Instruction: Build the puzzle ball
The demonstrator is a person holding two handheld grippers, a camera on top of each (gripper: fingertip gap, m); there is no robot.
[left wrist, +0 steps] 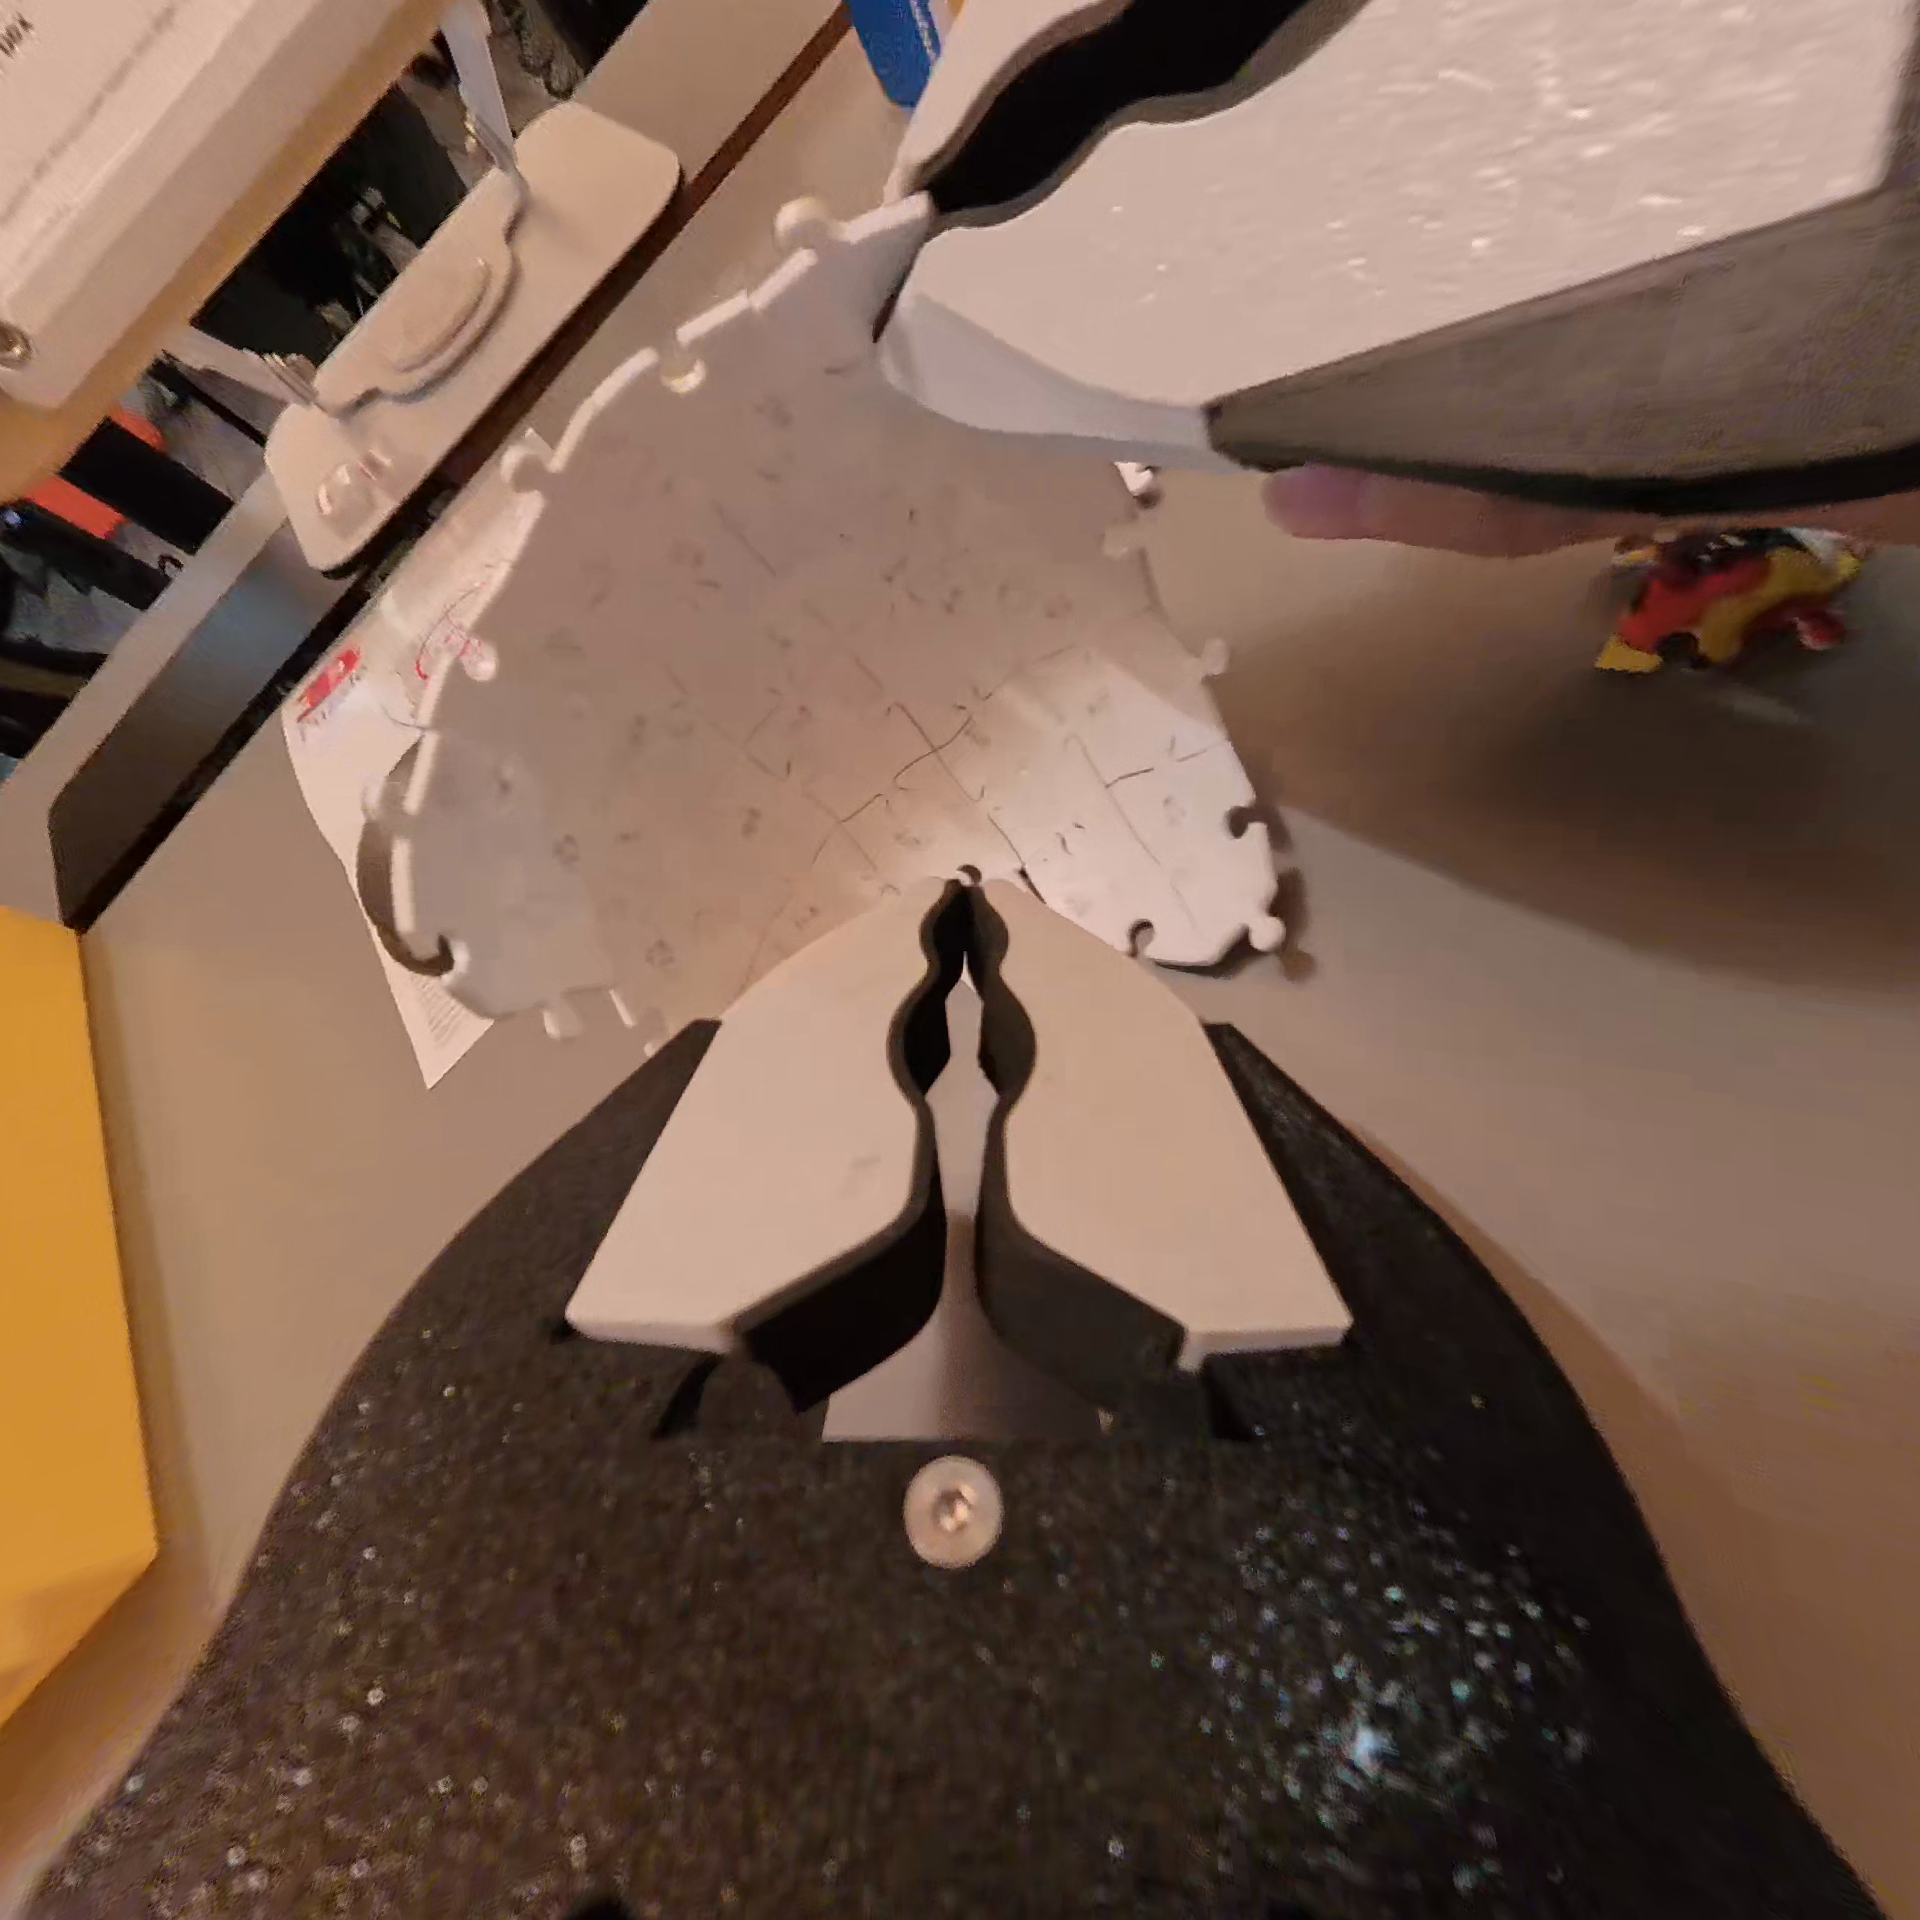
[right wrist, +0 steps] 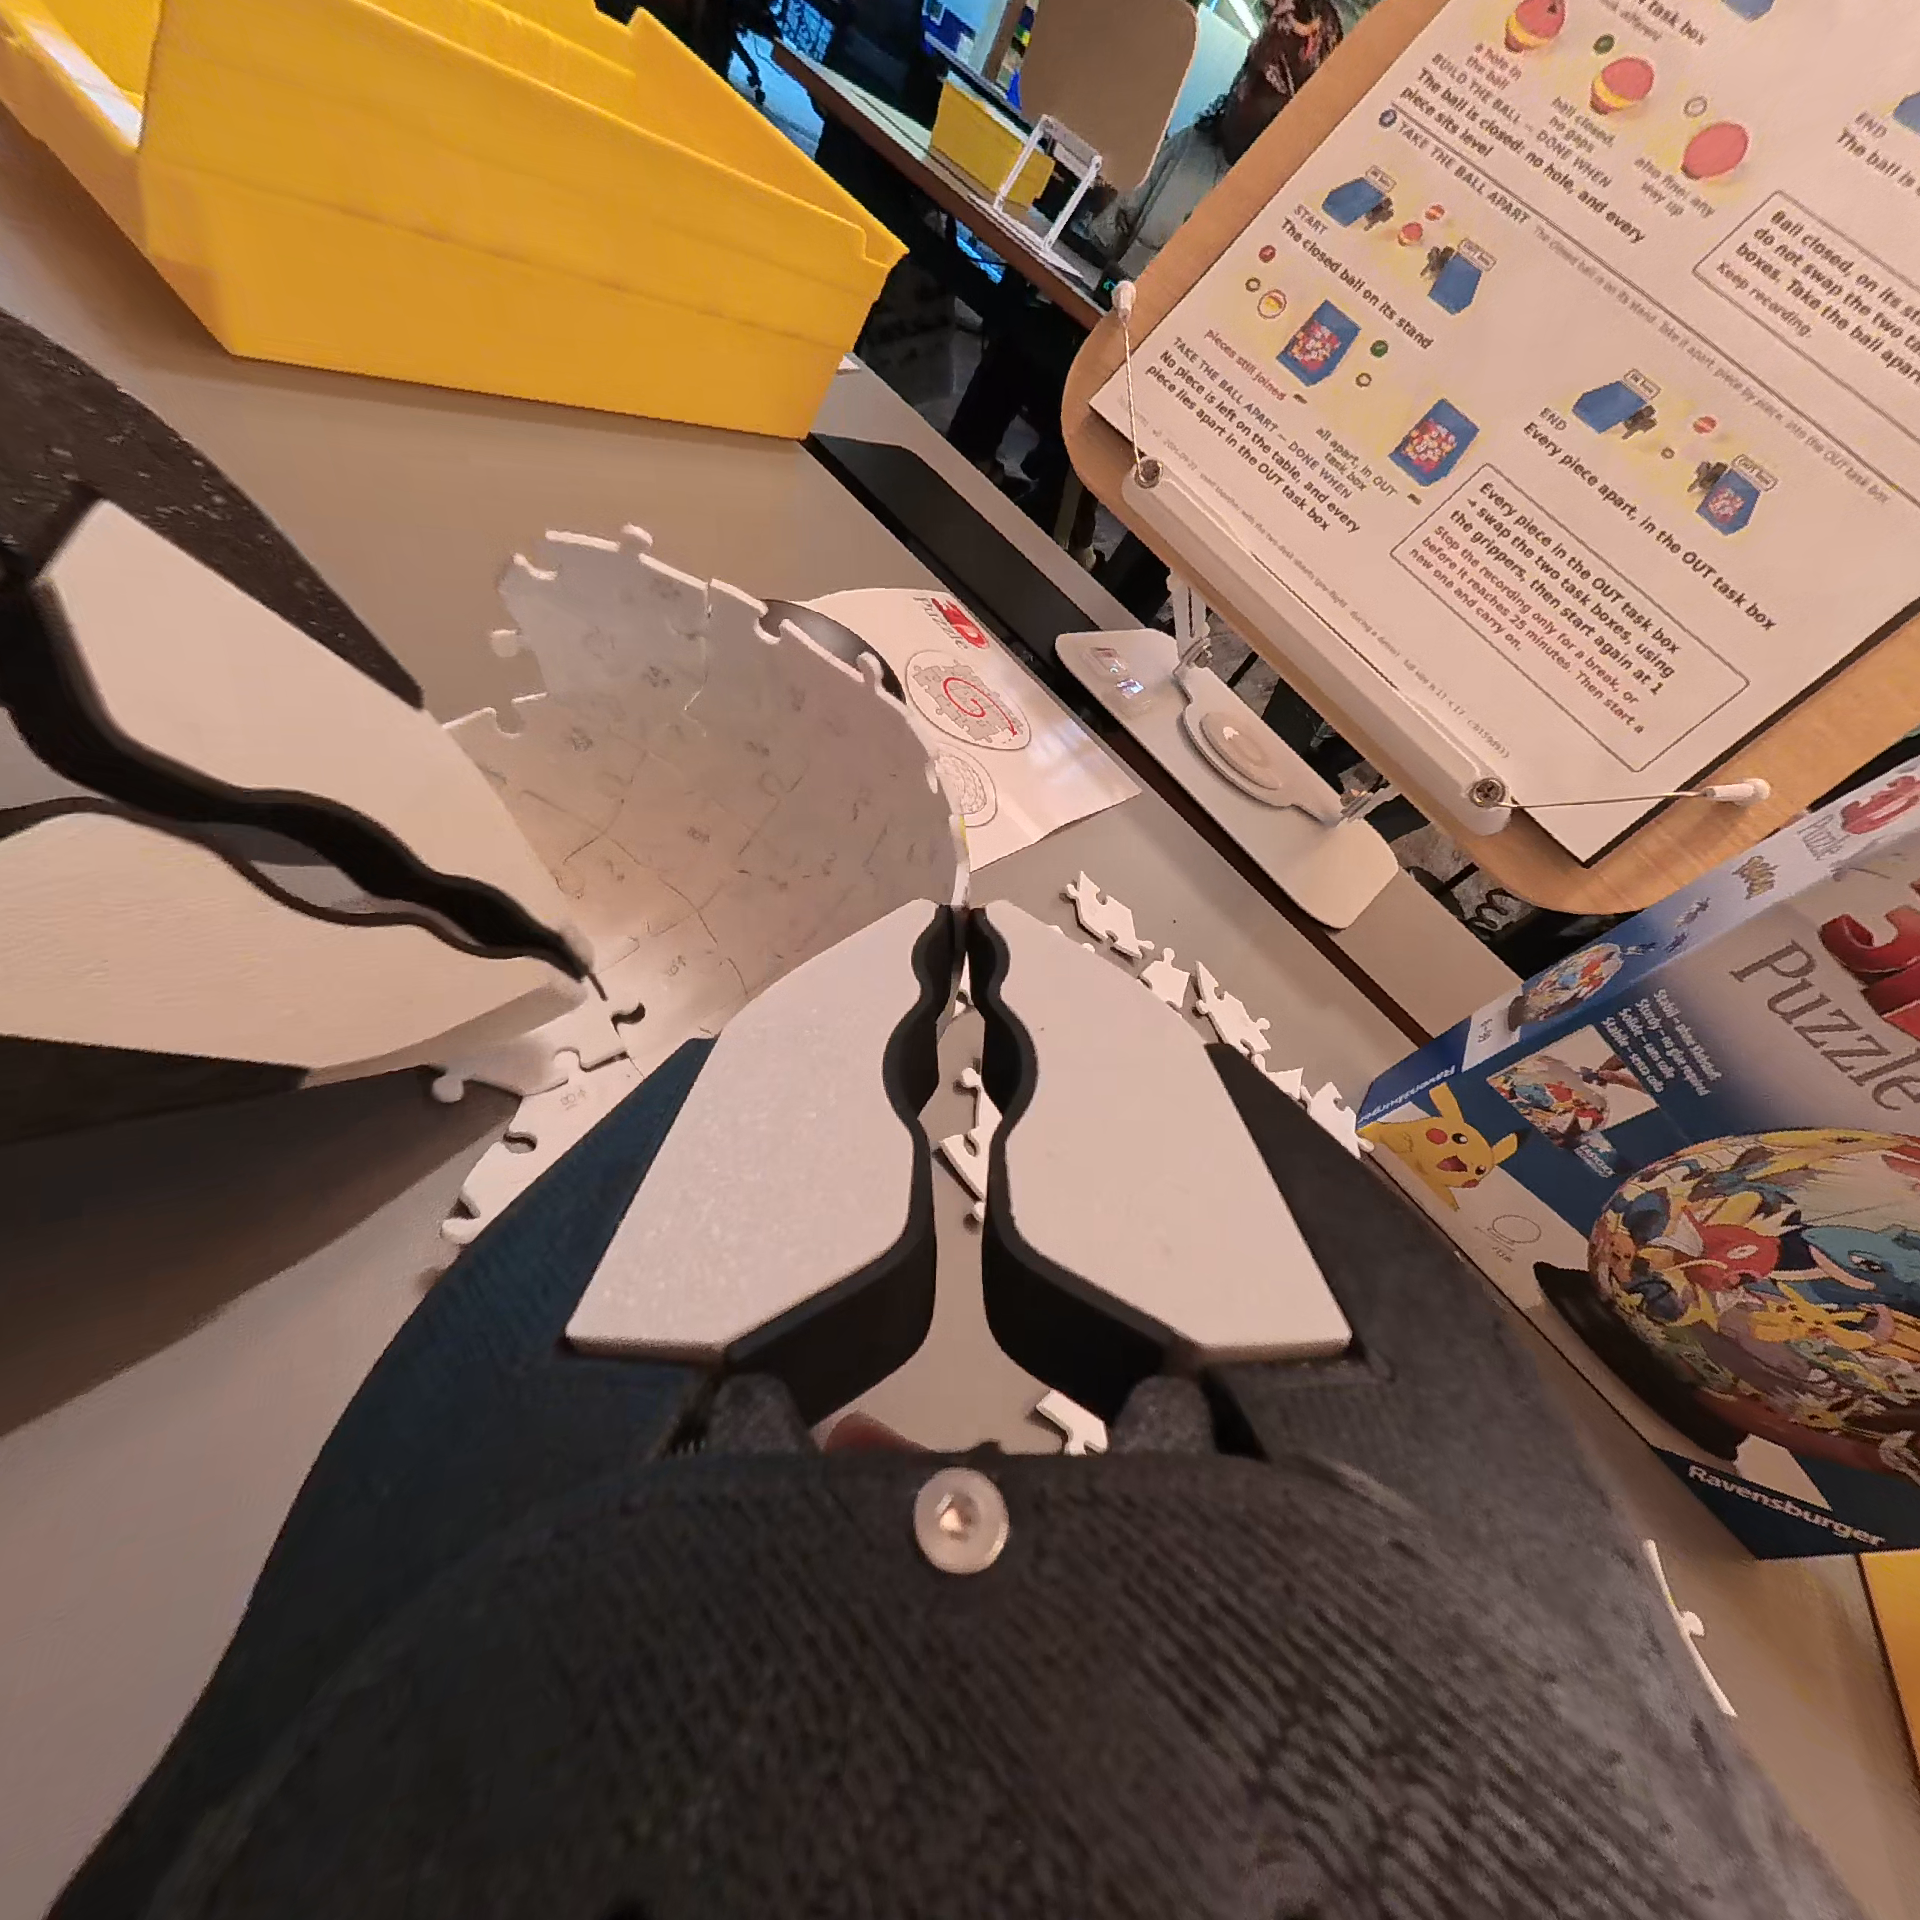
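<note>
Both tongs—left (left wrist: 964, 883), right (right wrist: 961, 914)—pinch white puzzle shell (left wrist: 748, 707); printed box (right wrist: 1704, 1195) nearby.

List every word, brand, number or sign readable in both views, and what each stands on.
I do not transcribe writing; these bear it:
Printed instruction sheet on the wooden stand: legible text, pictures.
Blue cardboard puzzle box: brand, title.
White paper leaflet: red logo.
Curved white puzzle shell: faint marks on piece backs, too small to read.
</note>
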